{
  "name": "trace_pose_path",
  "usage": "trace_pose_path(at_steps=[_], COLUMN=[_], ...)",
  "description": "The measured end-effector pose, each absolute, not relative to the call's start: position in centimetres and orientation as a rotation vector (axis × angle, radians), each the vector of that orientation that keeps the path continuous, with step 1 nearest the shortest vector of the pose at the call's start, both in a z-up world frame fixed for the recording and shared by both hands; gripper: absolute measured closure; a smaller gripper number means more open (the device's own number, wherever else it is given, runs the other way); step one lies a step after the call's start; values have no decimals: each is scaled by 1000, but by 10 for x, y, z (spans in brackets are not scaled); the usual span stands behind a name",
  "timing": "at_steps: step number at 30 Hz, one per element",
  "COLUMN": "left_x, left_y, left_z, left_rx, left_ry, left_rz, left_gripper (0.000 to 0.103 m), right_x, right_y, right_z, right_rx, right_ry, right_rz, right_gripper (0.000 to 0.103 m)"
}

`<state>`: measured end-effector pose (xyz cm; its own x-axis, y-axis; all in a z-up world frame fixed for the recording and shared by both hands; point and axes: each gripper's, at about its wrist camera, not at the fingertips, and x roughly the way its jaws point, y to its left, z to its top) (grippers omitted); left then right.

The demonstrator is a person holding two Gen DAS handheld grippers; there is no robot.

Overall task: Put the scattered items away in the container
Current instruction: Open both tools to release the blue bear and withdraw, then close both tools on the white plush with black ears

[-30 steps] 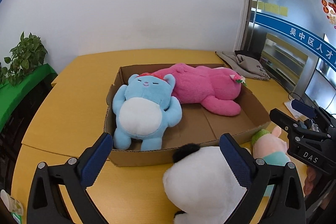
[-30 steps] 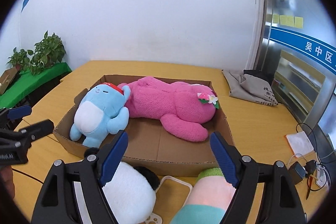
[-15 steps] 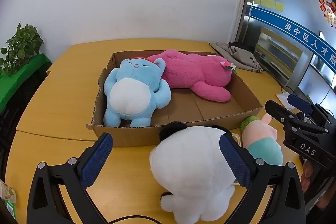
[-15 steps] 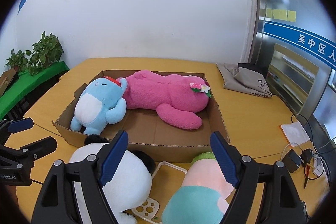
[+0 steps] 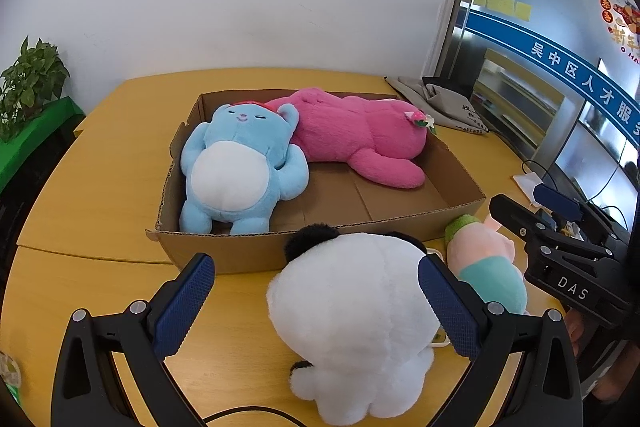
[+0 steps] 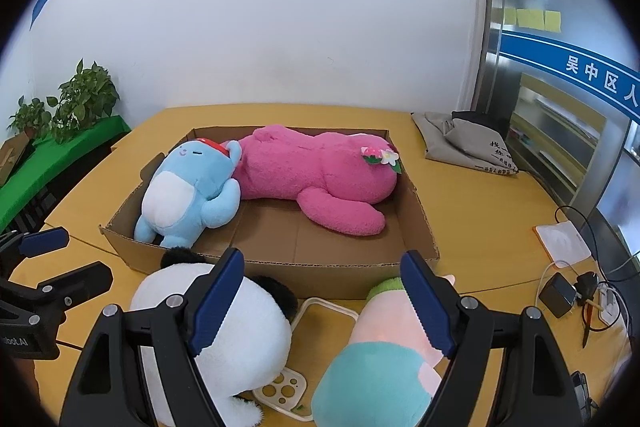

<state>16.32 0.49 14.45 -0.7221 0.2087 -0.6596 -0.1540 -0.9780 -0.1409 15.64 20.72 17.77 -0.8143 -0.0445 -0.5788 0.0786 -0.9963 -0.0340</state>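
An open cardboard box (image 5: 240, 251) (image 6: 320, 267) holds a blue plush (image 5: 240, 179) (image 6: 188, 187) and a pink plush (image 5: 352, 135) (image 6: 316, 171). On the yellow table in front of it lie a white panda plush (image 5: 356, 327) (image 6: 224, 343) and a pink-and-teal pig plush (image 5: 488, 267) (image 6: 380, 359). My left gripper (image 5: 316, 301) is open around the panda, its right finger against the fur. My right gripper (image 6: 322, 299) is open, hovering between the panda and the pig; it also shows at the right of the left wrist view (image 5: 560, 247).
A white plastic tray (image 6: 280, 387) lies between the two loose plushes. A grey cloth bag (image 6: 468, 143) sits at the back right. Cables and a charger (image 6: 560, 291) lie at the right edge. Potted plants (image 5: 32, 83) stand left of the table.
Both grippers have drawn back from the box, so the panda and the pig show more fully. In the last half second they barely moved. Both stayed open.
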Motion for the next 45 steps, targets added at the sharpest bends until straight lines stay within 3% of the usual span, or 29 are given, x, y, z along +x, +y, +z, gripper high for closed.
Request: trace_pose_path(at_steps=[28,39,43,45], left_x=[145,110,112,114], left_y=[2,11,15,21], left_z=[119,65,60,58], left_rx=[-1150,-1269,-1246,-1241], left_ry=[-218,-216,-205,-157], left_rz=[2605,2398,2356,2352], left_gripper=[0,0,1,2], right_x=[158,170,159,157], right_y=[219,170,172,165], right_z=[156,85,74,70], right_rx=[989,1114,1100,1094], right_ry=[73,90,-27,7], right_rz=[-2869,-2462,-2409,-2401], right_gripper=[23,22,7,0])
